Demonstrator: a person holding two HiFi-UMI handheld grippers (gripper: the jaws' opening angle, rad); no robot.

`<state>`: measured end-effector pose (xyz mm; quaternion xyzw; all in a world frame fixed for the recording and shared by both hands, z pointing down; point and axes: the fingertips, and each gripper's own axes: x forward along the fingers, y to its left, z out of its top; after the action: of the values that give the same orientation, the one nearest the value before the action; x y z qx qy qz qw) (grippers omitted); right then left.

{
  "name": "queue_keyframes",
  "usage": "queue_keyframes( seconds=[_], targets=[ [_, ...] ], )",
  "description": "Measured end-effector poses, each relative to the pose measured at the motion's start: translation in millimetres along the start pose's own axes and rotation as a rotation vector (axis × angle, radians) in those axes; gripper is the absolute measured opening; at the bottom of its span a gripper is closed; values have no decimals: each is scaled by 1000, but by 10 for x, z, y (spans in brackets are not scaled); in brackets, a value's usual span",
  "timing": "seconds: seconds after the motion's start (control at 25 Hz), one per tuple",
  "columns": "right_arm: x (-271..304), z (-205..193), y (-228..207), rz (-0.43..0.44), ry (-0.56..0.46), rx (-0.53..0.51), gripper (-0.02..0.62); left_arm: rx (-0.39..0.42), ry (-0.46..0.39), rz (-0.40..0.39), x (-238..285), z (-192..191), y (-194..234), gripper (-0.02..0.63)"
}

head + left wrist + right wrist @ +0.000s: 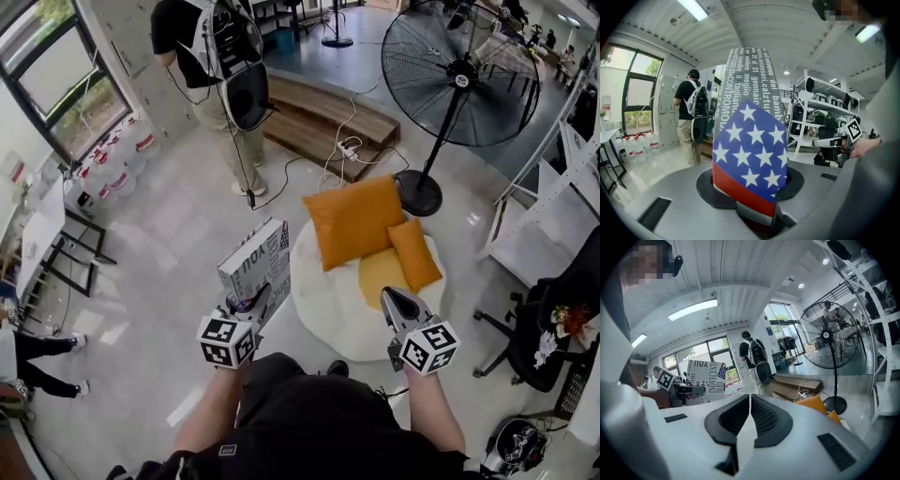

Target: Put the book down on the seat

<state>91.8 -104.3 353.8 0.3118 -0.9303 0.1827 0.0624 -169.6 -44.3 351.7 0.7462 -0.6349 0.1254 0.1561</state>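
well, the book [255, 262] is up in the air. the left gripper [260, 298] holds it by its bottom edge, with the jaws part way closed and pressing on both covers. in the left gripper view the book stands tall between the jaws, with white stars on blue, a red stripe and lots of white words on grey. it hangs over the floor, just to the left of the round white seat [323, 305], and does not touch it.

the right gripper [395, 300] holds nothing. its jaws are pressed together with nothing between them. it hovers by the near right edge of the seat.

on the seat lie a big orange cushion [354, 220], a small orange cushion [415, 253] and a yellow one [379, 274]. the near left part of the seat is bare.

so the step in hand looks like bringing the book over to the seat — the putting down is not done. next, i think the left gripper needs to go right and down over the bare white part, tip the book flat, and only then let its jaws go wide. it is best to stay off the cushions — the book could slide off a soft bump.
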Motion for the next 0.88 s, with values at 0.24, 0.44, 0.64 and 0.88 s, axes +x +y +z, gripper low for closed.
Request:
queue_keyframes(
  seconds=[0.24, 0.44, 0.64, 0.88],
  targets=[
    [161, -91, -239, -68, 12, 48, 15, 19, 32, -80, 452, 26, 28, 158],
    [551, 7, -350, -132, 20, 55, 15, 9, 54, -156, 960, 94, 318, 158],
    [1116, 12, -376, -200, 45, 86, 15, 31, 81, -267, 1464, 146, 629, 158],
    [1757, 13, -321, -261, 66, 139, 15, 81, 181, -401, 1997, 12, 942, 158]
  ],
)
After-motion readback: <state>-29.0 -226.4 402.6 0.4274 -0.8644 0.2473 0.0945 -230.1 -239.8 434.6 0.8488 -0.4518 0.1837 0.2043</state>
